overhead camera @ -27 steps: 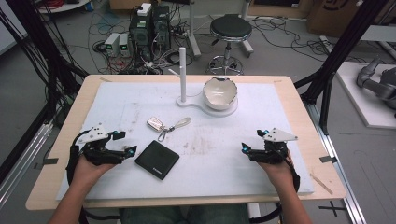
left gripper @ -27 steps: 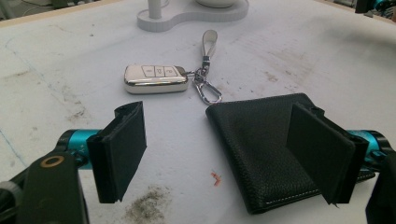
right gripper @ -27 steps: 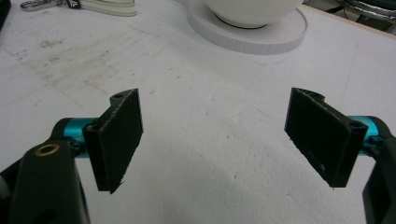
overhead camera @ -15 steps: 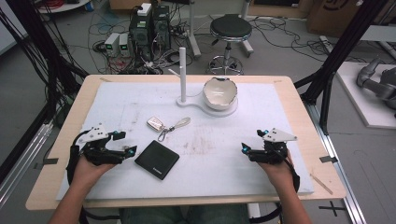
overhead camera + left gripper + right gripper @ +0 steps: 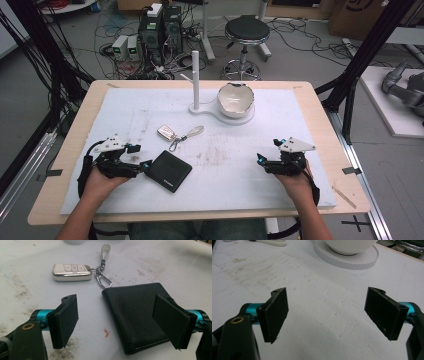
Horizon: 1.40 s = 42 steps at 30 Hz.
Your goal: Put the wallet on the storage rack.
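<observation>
A black leather wallet (image 5: 170,170) (image 5: 138,315) lies flat on the white mat, front left of centre. My left gripper (image 5: 143,159) (image 5: 120,323) stands open just left of it, its jaws wide apart, with the wallet's near part between them in the left gripper view. A white car key fob (image 5: 166,132) (image 5: 72,272) with a clip and strap (image 5: 189,135) lies beyond the wallet. My right gripper (image 5: 260,161) (image 5: 328,315) rests open at the front right over bare mat, nothing between its jaws.
A white stand with an upright post (image 5: 195,80) and a white bowl (image 5: 235,99) (image 5: 349,245) sits at the back centre of the mat (image 5: 300,125). Wooden table edges (image 5: 65,150) frame the mat. Dirty smudges (image 5: 215,152) mark the mat's middle.
</observation>
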{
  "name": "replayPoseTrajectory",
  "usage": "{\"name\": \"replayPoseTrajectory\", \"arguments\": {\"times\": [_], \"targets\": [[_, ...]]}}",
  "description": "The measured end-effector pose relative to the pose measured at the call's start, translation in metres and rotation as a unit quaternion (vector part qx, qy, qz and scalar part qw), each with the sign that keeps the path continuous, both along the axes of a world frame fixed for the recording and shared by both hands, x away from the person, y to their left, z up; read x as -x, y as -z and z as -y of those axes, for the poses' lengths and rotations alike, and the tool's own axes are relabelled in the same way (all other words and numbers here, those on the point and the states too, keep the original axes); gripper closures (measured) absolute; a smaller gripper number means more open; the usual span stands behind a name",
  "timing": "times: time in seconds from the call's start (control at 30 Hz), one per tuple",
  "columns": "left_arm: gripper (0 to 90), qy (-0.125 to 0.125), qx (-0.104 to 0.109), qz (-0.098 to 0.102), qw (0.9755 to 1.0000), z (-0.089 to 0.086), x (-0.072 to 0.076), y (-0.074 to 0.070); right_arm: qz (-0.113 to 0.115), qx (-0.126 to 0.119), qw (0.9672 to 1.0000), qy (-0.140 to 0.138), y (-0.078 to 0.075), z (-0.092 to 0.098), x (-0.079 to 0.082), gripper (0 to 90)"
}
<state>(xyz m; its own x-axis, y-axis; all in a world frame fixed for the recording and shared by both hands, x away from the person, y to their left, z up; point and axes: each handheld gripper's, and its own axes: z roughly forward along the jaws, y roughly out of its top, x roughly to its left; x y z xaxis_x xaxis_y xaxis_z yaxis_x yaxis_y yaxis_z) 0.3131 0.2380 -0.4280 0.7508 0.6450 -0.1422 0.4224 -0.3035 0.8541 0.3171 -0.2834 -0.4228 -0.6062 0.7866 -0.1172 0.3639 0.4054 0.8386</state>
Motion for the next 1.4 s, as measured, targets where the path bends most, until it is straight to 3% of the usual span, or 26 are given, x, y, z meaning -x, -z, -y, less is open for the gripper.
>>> {"name": "replayPoseTrajectory", "arguments": {"times": [0.37,0.47,0.53,0.77,0.83,1.0,1.07,1.1,1.4], "targets": [[21.3,0.01,-0.035,-0.044,0.9983,0.021,-0.01,0.011,0.002,0.007,1.0,-0.004,0.0,-0.001,0.003,19.6],[23.7,0.012,-0.052,-0.074,0.9958,0.025,-0.012,0.016,0.003,0.007,1.0,-0.002,0.0,0.001,0.005,19.6],[26.2,0.011,-0.053,-0.084,0.995,0.025,-0.013,0.018,0.002,0.006,1.0,0.0,-0.001,0.003,0.006,19.6],[35.5,0.018,-0.045,-0.089,0.9948,0.024,-0.012,0.018,0.004,0.018,0.9998,0.003,0.0,0.005,0.007,19.6],[48.2,0.033,-0.034,-0.099,0.994,0.024,-0.011,0.019,0.004,0.025,0.9997,0.001,0.001,0.003,0.008,19.7],[53.8,0.026,-0.022,-0.111,0.9932,0.023,-0.011,0.019,0.008,0.036,0.9993,-0.006,0.001,-0.002,0.008,19.7],[59.9,0.025,-0.023,-0.109,0.9934,0.022,-0.012,0.018,0.009,0.039,0.9992,-0.009,0.0,-0.003,0.008,19.7],[68.2,0.025,-0.023,-0.108,0.9936,0.021,-0.012,0.017,0.01,0.041,0.9991,-0.012,0.0,-0.004,0.008,19.7],[80.4,0.025,-0.03,-0.079,0.9962,0.021,-0.008,0.009,0.012,0.039,0.9991,-0.01,0.0,-0.003,0.009,19.7]]}}
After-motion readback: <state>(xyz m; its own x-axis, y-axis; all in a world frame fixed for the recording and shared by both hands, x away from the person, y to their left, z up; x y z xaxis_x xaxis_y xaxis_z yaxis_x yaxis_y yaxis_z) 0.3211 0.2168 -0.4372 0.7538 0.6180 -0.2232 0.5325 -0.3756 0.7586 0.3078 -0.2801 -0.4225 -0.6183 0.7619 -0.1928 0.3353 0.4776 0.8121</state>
